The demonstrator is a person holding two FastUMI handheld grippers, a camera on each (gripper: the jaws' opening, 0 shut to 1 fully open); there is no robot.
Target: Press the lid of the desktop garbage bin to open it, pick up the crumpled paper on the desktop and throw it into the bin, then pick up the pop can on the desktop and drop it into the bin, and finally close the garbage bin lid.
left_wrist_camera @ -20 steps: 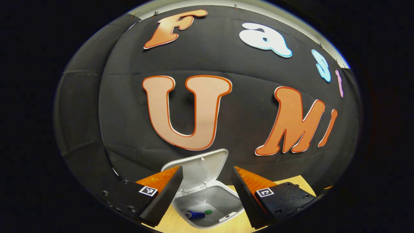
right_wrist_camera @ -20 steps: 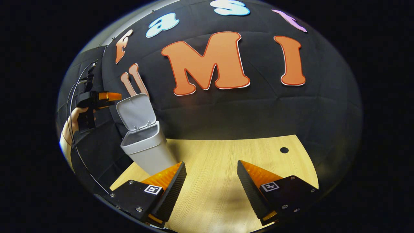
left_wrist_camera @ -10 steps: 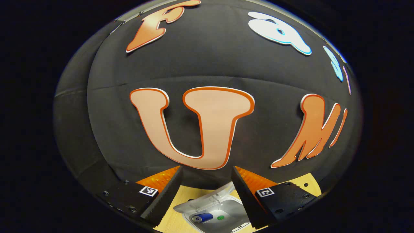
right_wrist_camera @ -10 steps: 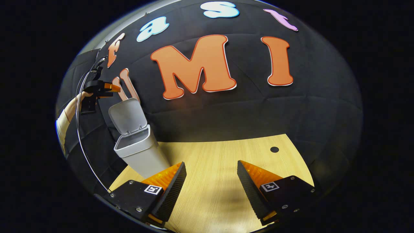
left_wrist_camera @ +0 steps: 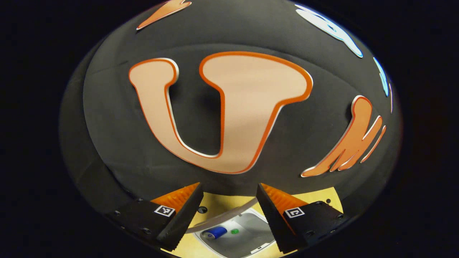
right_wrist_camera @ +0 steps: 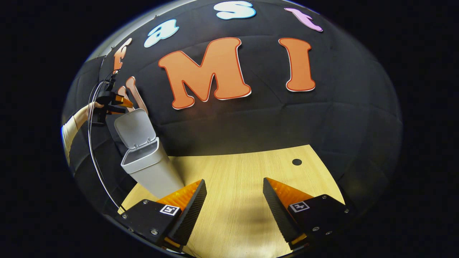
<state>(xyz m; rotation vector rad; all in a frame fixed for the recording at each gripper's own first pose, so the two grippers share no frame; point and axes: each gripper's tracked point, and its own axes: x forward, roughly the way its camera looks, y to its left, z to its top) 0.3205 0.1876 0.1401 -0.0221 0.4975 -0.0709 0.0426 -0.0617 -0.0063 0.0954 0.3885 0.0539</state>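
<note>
The desktop garbage bin (right_wrist_camera: 148, 168) stands on the wooden bench (right_wrist_camera: 236, 172), close to the black cloth wall, and everything here is placed against it. Its lid (right_wrist_camera: 135, 128) is up, tilted back on the hinge, and the mouth is uncovered.

In the right gripper view the left claw (right_wrist_camera: 122, 106) sits just above the top edge of the raised lid, held by a hand (right_wrist_camera: 94, 105) whose sleeve runs off behind the bin; whether it touches the lid cannot be told. A thin cable hangs from it past the far side of the bin.

From the left gripper view, the left claw (left_wrist_camera: 229, 208) is released, its two fingers spread apart with nothing between them, directly over the open bin (left_wrist_camera: 251, 229). The lid's edge (left_wrist_camera: 229, 215) crosses beneath the fingers. Inside the bin lies the blue pop can (left_wrist_camera: 214, 233) on its side, with a small green spot beside it. The crumpled paper cannot be made out.

The right claw (right_wrist_camera: 235, 204) is also released and empty, over bare bench beside the bin. A small dark hole (right_wrist_camera: 297, 162) lies well apart from the bin.
</note>
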